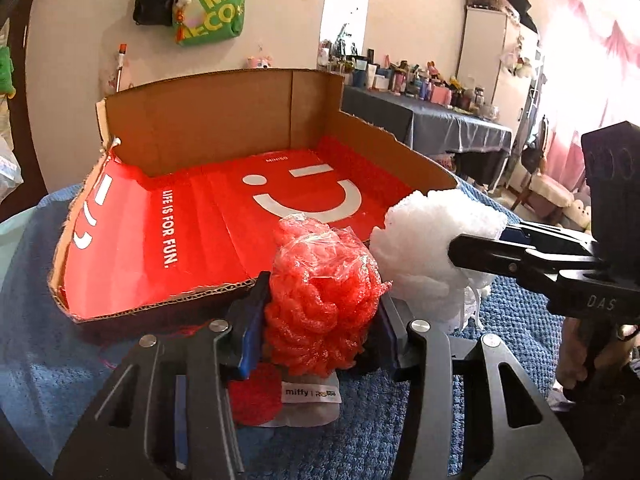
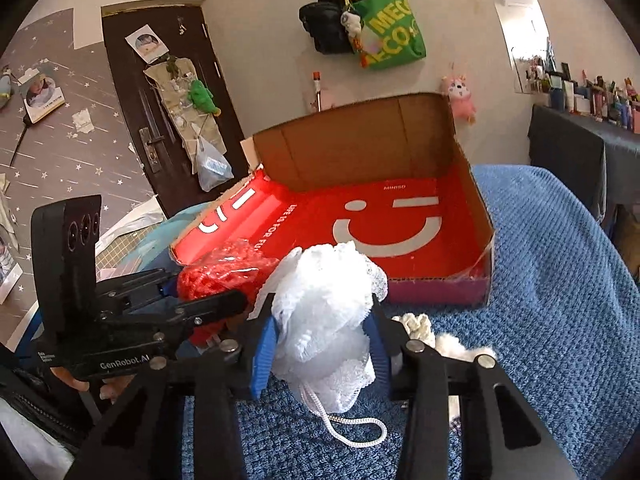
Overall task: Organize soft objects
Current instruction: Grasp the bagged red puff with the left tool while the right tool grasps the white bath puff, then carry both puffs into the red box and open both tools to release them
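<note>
Resting between the blue pads of the left gripper [image 1: 320, 320] is a red mesh bath pouf [image 1: 320, 300], a crinkled ball of looped netting wrapped in glossy clear film, and the pads press into both its sides just in front of the box's near edge. Beside it, the right gripper [image 2: 320, 344] is closed on a white mesh bath pouf [image 2: 324, 312], ruffled, lacy and softer in outline, with a white braided cord [image 2: 352, 432] looping from its underside onto the blue knitted blanket [image 2: 552, 280]. Both poufs sit just short of a shallow cardboard box [image 1: 224, 112], its walls raw brown corrugate with ragged cut edges, its floor lined by a smooth red sheet printed with a white smiley face and lettering. The left wrist view alone shows a white packaging label [image 1: 310, 394] lying under the red pouf, printed "miffy". The right wrist view alone shows small off-white fluffy pieces [image 2: 416, 328] on the blanket behind the gripper's right finger, and a hand [image 2: 80, 384] gripping the left gripper's handle.
</note>
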`<state>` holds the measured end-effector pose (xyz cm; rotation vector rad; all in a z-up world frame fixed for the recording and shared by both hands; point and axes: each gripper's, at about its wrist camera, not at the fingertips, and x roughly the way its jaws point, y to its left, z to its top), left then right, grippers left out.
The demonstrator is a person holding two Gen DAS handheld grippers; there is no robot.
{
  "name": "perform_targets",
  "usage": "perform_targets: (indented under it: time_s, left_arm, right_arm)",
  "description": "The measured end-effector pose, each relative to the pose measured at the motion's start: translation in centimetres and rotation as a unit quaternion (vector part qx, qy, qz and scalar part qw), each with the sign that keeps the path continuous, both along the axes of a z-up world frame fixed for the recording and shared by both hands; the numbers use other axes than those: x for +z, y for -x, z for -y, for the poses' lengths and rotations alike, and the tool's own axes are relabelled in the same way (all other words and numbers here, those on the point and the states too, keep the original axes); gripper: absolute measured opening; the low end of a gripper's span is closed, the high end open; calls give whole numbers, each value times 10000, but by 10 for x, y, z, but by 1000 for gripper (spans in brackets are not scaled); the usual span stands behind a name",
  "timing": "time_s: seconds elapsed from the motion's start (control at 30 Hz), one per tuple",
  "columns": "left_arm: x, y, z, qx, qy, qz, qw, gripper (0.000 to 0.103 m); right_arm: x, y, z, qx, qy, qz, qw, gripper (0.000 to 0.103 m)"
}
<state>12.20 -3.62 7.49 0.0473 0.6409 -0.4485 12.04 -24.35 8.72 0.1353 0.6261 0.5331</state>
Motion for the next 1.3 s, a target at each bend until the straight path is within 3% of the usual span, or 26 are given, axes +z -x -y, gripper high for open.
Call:
perform_targets:
  time_s: [0.47,0.73,1.0,1.3]
  left_arm:
    - [18,2,-12,95,28,232,9997,44]
    - [44,-37,-30,181,102,264,9994,44]
    - [60,-116,-29,183,-258,154,9994,44]
    - [36,-205,-18,260,-664,-547,9960,44]
  right_arm:
    - [21,6,-3,36,-17,323,9995,39]
    - [50,-21,-9,68,-86,679,9976,38]
    - [83,-97,-31,84,167,890,9959,38]
    - [69,-212,-60,-242,684,135,9973,38]
